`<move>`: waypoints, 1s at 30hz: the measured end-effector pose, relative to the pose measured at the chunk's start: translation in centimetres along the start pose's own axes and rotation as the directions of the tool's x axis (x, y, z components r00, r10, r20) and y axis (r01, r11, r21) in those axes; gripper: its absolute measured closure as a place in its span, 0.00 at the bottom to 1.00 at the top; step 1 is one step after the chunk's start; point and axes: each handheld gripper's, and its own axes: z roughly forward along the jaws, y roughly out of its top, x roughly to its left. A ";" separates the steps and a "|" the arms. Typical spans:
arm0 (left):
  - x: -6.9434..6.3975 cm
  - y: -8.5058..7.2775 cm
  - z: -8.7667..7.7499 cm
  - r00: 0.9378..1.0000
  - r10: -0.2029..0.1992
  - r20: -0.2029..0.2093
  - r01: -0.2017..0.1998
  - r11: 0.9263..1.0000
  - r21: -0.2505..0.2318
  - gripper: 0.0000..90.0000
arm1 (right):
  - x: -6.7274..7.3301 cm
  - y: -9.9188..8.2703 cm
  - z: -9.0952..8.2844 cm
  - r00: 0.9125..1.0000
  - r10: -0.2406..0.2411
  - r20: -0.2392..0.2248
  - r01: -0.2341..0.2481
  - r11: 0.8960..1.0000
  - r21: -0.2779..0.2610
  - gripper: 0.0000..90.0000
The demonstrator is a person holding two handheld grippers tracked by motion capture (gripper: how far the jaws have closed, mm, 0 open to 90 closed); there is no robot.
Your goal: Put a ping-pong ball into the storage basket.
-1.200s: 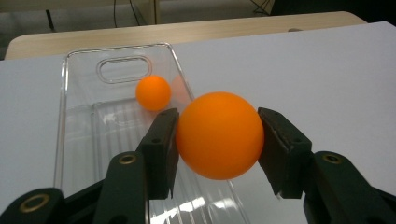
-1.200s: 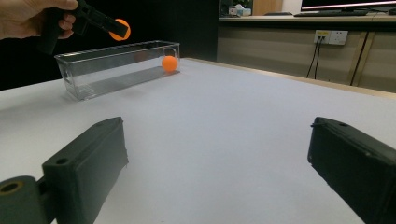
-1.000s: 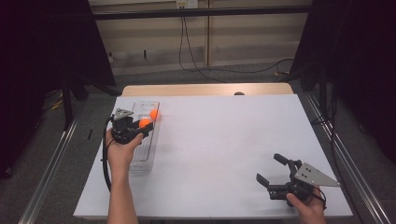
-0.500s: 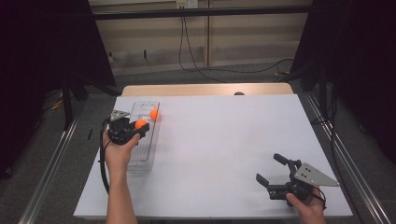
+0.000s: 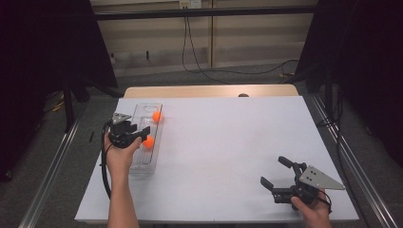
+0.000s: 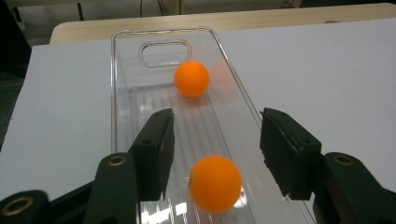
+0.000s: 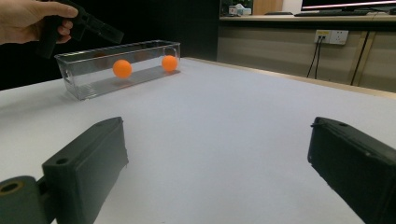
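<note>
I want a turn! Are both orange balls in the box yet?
Nearly. One ball lies in the clear box. The jaws of the left gripper have just been opening, the second ball loose between them, within the box walls. Left: probably just lifting that gripper away.

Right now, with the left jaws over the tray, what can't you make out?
- Near ball: blurred in the left gripper view; resting or falling unclear.
- Clear tray: near end cut off by the bottom edge.
- Left gripper: in the high view, too small to judge the jaws.
- Dark spot on the far edge: too small.
</note>
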 end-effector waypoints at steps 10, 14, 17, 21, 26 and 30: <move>-0.2 0.1 -0.3 1.000 0.005 -0.003 -0.005 1.000 -0.019 0.43 | 0.0 0.0 0.0 1.000 -0.002 -0.002 0.002 1.000 0.001 0.05; -0.4 0.1 -0.1 1.000 0.013 0.004 -0.013 1.000 -0.010 0.39 | 0.0 0.0 0.1 1.000 -0.004 -0.002 0.004 1.000 0.002 0.05; -0.6 0.2 -0.2 1.000 0.011 0.005 -0.011 1.000 -0.019 0.35 | 0.0 0.0 0.1 1.000 -0.003 -0.002 0.003 1.000 0.003 0.05; -0.6 0.2 -0.4 1.000 0.011 0.012 -0.010 0.999 -0.031 0.30 | 0.0 0.0 0.0 1.000 0.000 0.001 0.000 1.000 0.001 0.05; -1.0 0.1 -0.7 1.000 0.014 0.027 -0.013 0.999 -0.041 0.26 | 0.0 0.0 0.0 1.000 0.003 0.004 -0.003 1.000 0.000 0.05; -1.4 -0.1 -1.0 0.999 0.015 0.034 -0.013 0.998 -0.054 0.24 | 0.0 0.1 0.1 1.000 0.004 0.006 -0.004 1.000 0.001 0.05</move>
